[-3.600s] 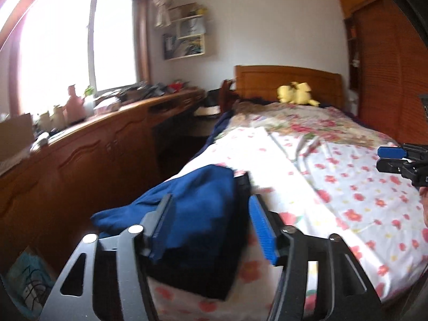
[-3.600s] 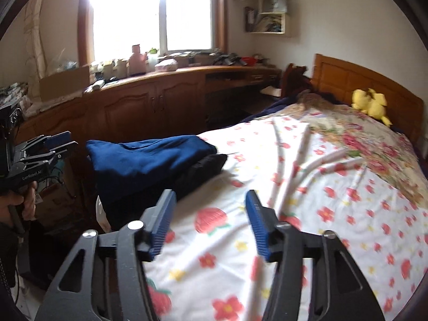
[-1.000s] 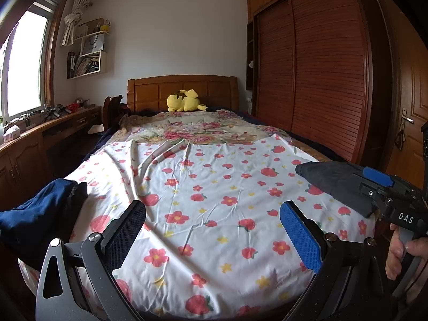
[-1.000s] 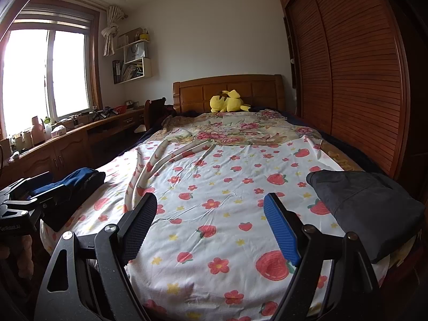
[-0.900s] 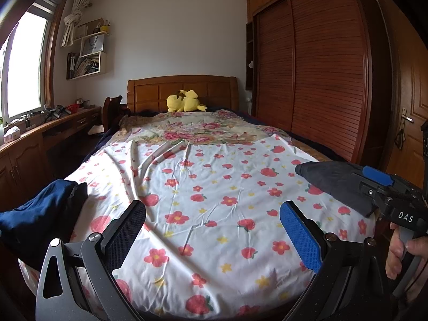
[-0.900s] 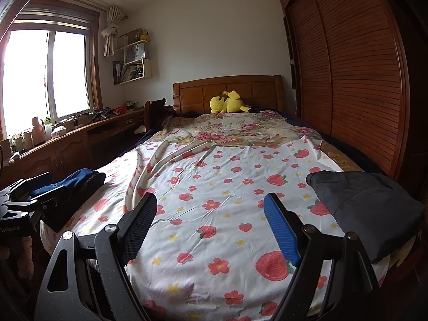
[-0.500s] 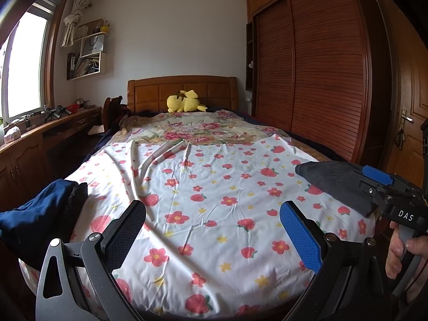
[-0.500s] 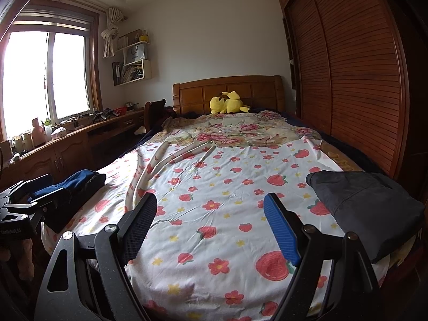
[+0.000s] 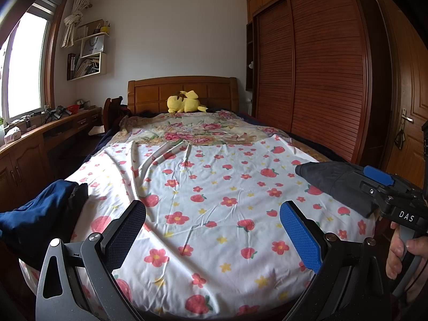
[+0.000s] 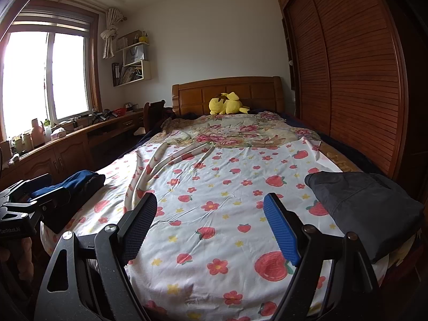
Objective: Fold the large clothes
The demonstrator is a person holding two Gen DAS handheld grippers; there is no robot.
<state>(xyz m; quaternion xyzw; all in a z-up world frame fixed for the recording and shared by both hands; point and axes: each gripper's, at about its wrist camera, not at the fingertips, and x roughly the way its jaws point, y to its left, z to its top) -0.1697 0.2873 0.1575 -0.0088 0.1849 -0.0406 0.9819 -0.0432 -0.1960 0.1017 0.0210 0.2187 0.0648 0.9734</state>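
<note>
Nothing has moved: both tongs [image 9: 212,236] [image 10: 210,228] gape empty; only the left view shows a door handle [image 9: 406,118].

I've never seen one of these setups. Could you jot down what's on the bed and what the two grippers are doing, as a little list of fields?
bed cover: flowered sheet, bare in the middle
near left corner: folded blue garment on a black one
near right corner: dark grey garment
headboard end: yellow plush toy
left gripper: open, empty, above the sheet
right gripper: open, empty, above the sheet
</note>
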